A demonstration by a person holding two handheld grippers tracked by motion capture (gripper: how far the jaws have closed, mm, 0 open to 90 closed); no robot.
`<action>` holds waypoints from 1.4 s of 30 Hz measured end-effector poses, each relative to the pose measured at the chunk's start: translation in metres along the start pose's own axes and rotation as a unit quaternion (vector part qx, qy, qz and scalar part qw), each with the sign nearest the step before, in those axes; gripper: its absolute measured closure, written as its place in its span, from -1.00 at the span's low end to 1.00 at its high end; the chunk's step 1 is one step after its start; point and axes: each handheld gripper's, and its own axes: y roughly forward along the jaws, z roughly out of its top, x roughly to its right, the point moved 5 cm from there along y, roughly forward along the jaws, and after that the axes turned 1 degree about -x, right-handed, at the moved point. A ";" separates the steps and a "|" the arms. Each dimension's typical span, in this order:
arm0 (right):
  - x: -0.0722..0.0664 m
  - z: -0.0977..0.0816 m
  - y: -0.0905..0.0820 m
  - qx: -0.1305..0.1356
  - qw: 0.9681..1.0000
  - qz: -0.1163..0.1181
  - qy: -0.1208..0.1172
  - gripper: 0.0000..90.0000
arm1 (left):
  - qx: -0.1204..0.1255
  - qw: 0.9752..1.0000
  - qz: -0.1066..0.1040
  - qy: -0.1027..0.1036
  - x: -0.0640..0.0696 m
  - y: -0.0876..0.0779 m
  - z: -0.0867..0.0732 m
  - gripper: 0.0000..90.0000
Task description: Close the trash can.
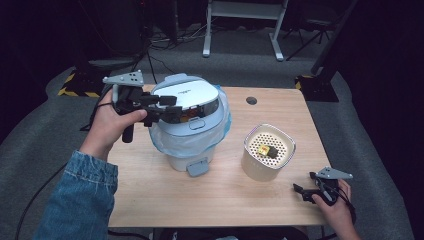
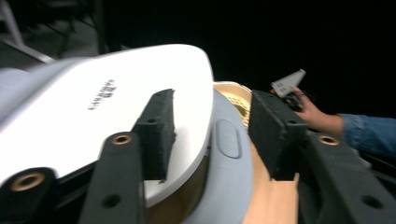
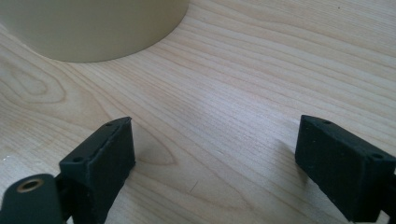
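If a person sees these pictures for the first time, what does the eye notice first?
First comes the pedal bin at the middle-left of the wooden table, with its white lid partly raised. The left gripper reaches in from the left with its jaws around the lid's edge. To the right stands a cream perforated container with a small yellow and black thing inside, and the right gripper rests open near the table's front right corner.

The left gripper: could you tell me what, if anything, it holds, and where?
Nothing yet: the left gripper straddles the white lid at its front edge, unclamped.
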 end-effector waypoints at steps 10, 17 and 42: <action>0.000 0.000 0.000 0.000 1.000 0.000 0.000 -0.74 | -0.009 0.999 0.052 0.008 -0.012 0.021 0.000 0.24; 0.000 0.000 0.000 0.000 1.000 0.000 0.000 -0.74 | -0.020 0.996 0.085 0.027 -0.019 0.031 -0.002 0.17; 0.000 0.000 0.000 0.000 1.000 0.003 -0.002 -0.73 | -0.044 0.988 0.136 0.059 -0.017 0.043 -0.004 0.00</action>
